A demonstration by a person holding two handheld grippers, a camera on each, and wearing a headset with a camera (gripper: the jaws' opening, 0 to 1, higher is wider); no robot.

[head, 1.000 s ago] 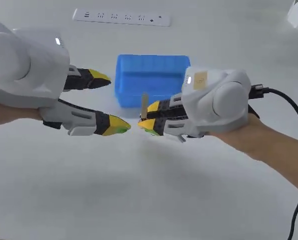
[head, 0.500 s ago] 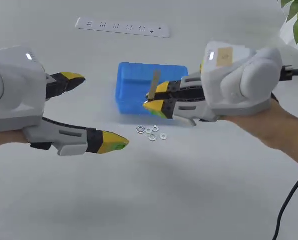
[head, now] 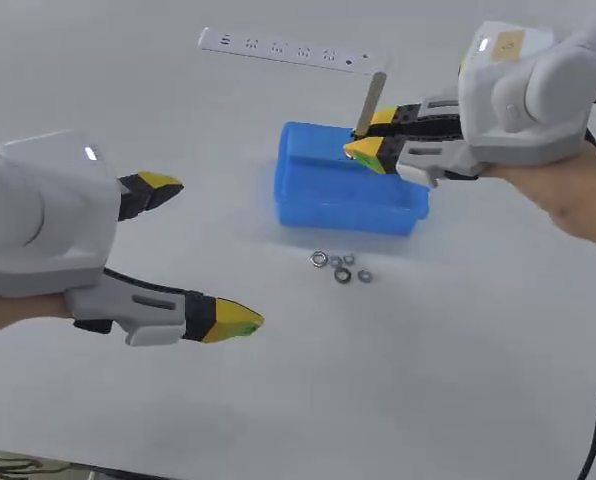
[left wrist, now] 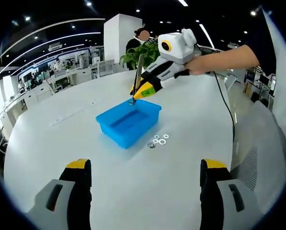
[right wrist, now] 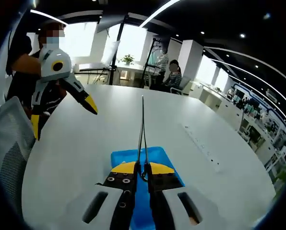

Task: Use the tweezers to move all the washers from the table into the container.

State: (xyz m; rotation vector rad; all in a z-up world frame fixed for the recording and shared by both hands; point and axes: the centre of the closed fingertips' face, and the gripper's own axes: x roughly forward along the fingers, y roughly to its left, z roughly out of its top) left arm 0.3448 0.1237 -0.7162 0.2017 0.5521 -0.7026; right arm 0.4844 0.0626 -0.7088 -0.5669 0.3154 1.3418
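About 5 washers [head: 340, 266] lying on the table [head: 378, 380] just beside the blue container [head: 328, 205], right gripper [head: 363, 150] fingers clenched on the tweezers [head: 374, 92] above its rim, left gripper [head: 206, 252] fingers wide apart; might pinch a washer badly and flick it away.

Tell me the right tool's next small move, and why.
Probably ease the right tool slightly so the tweezers open: their tips hang over the blue container, seemingly with a washer between them. Several more washers wait on the table beside it.
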